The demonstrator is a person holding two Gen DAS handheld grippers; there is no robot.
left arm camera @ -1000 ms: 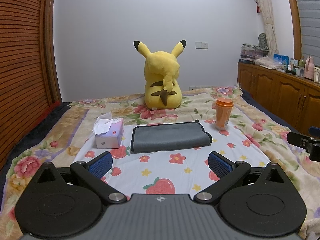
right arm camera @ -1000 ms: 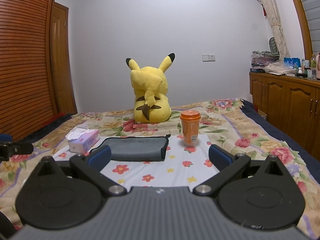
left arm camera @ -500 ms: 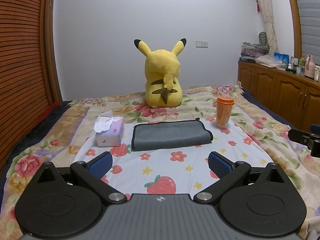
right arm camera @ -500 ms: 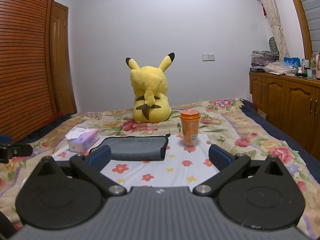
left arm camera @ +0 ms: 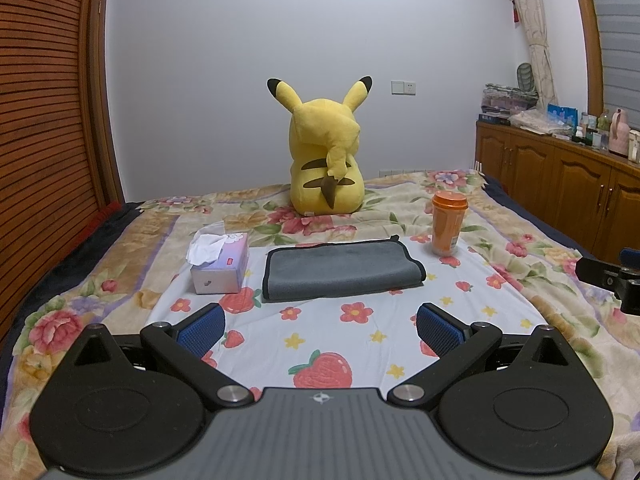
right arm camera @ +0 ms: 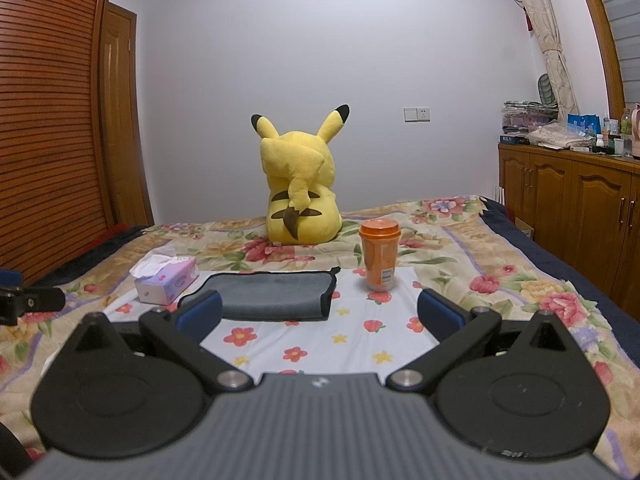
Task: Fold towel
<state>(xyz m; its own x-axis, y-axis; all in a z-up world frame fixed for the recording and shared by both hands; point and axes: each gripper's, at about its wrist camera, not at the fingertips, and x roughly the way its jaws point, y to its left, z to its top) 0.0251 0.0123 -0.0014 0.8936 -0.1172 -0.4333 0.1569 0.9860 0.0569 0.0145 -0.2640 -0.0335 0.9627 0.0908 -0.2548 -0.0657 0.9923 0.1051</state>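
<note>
**One towel, two idle grippers**

One grey towel (left arm camera: 342, 270) lies folded flat on the bed (left arm camera: 520, 280). Left of the towel sits one tissue box (left arm camera: 220, 266); right of it, one orange cup (left arm camera: 449, 222); behind it, one yellow plush (left arm camera: 326, 160). Left gripper (left arm camera: 320, 330) and right gripper (right arm camera: 319, 312) both hover before the towel, jaws spread wide, holding nothing.

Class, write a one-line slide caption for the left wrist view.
Open left claw hovers before a folded grey towel, tissue box left, orange cup right, yellow plush toy behind.
</note>
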